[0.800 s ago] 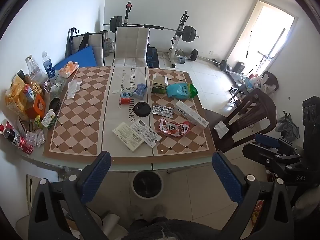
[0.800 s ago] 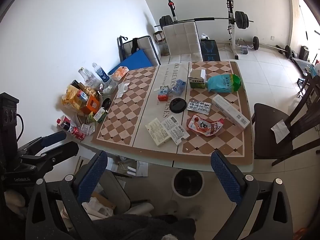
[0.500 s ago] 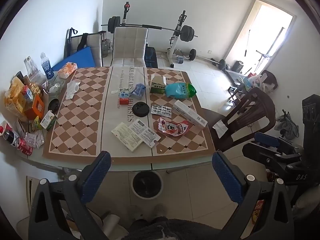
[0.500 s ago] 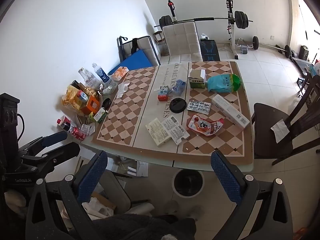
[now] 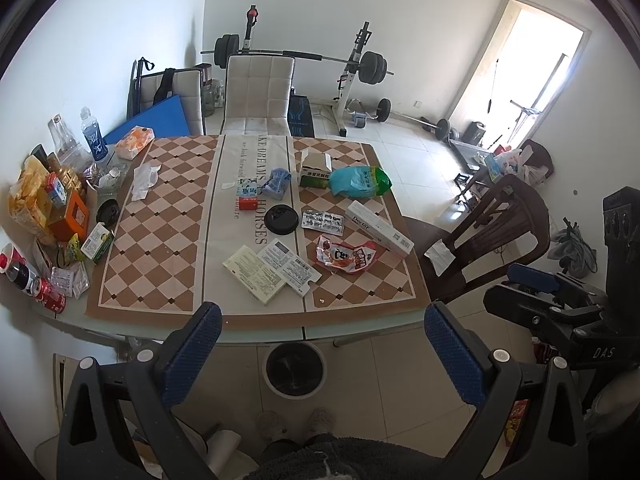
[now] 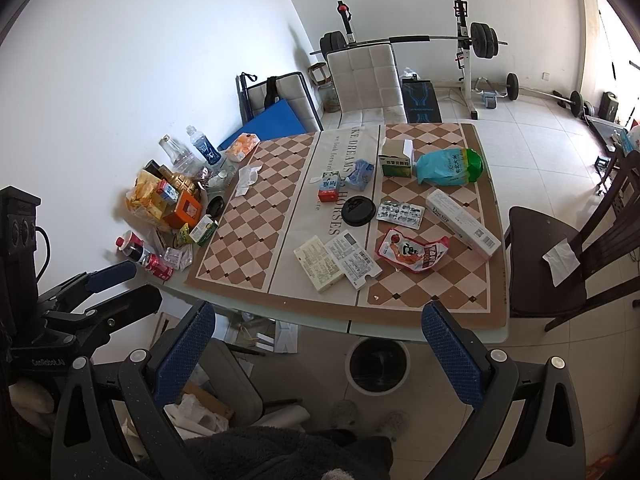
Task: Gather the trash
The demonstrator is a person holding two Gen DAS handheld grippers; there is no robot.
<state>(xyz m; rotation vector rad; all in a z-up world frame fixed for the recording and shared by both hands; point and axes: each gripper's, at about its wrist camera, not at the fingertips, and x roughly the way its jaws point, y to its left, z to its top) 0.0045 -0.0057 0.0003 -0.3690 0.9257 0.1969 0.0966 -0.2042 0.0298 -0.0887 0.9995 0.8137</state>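
Trash lies on the checkered table (image 5: 160, 240): a red snack wrapper (image 5: 346, 257) (image 6: 412, 254), a blister pack (image 5: 322, 222), a long white box (image 5: 380, 228), flat white cartons (image 5: 272, 272), a black lid (image 5: 282, 219), a small milk carton (image 5: 248, 194), a blue-green bag (image 5: 358, 182) and a green-white box (image 5: 316, 168). A round bin (image 5: 295, 368) (image 6: 378, 366) stands on the floor under the table's near edge. My left gripper (image 5: 322, 344) and right gripper (image 6: 316, 342) are both open and empty, held back from the table above the floor.
Bottles, snack bags and boxes (image 5: 44, 208) crowd the table's left edge. A dark wooden chair (image 5: 488, 236) stands to the right, a white chair (image 5: 258, 92) at the far end. A barbell rack (image 5: 352, 76) is behind. My feet (image 5: 296, 424) are by the bin.
Both views have shifted very slightly; the table sits a touch farther off. Both grippers stay open and nothing on the table has moved.
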